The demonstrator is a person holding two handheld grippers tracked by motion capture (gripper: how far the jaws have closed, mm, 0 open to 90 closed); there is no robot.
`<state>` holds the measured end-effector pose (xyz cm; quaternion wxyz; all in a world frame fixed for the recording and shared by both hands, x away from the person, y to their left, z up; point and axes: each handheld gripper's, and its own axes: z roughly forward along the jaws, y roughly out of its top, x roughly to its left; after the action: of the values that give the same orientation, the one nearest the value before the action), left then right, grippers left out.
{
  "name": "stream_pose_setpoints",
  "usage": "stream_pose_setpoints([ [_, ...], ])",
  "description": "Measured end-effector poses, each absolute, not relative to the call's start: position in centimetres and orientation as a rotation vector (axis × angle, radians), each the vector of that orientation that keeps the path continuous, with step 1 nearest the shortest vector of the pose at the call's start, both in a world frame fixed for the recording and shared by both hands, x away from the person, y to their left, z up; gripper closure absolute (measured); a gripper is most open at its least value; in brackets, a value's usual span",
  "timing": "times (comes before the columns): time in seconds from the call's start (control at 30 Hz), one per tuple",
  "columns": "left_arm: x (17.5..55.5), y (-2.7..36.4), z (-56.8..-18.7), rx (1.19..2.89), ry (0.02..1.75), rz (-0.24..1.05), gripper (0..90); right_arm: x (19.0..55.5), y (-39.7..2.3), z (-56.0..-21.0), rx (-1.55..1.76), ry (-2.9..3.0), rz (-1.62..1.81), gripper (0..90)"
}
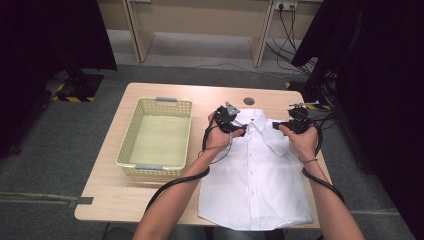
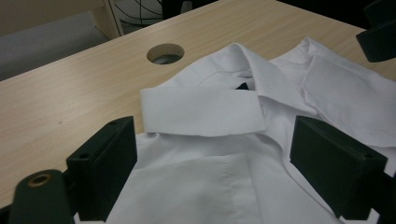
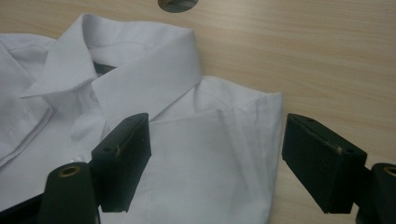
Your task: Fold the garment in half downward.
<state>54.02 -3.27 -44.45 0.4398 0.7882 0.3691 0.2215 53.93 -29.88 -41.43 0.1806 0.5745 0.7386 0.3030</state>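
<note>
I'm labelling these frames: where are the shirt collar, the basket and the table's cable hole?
shirt collar (image 3: 154, 65), right gripper view, collar's flat wing.
basket (image 1: 129, 131), high view, left wall.
cable hole (image 2: 165, 53), left gripper view, its opening.

Recording room or lab, staged for handling trials. Small light-wood counter (image 1: 150, 197) with round cable hole (image 1: 249, 101), set alone on grey carpet (image 1: 60, 145). Black curtains (image 1: 50, 35) hung left and right as screens. Yellow-black hazard tape (image 1: 75, 98) on floor. Bare wooden desk frame (image 1: 200, 25) behind, wall socket (image 1: 286, 6) with trailing cables (image 1: 285, 45). No household furnishings.
</note>
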Motion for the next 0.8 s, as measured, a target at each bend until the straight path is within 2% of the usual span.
stream_pose_setpoints([
  [0.8, 57.4, -2.6, -46.9, 1.989, 1.043, 0.542, 17.6, 57.6, -28.3, -43.2, 1.608, 2.11, 0.794, 30.6],
])
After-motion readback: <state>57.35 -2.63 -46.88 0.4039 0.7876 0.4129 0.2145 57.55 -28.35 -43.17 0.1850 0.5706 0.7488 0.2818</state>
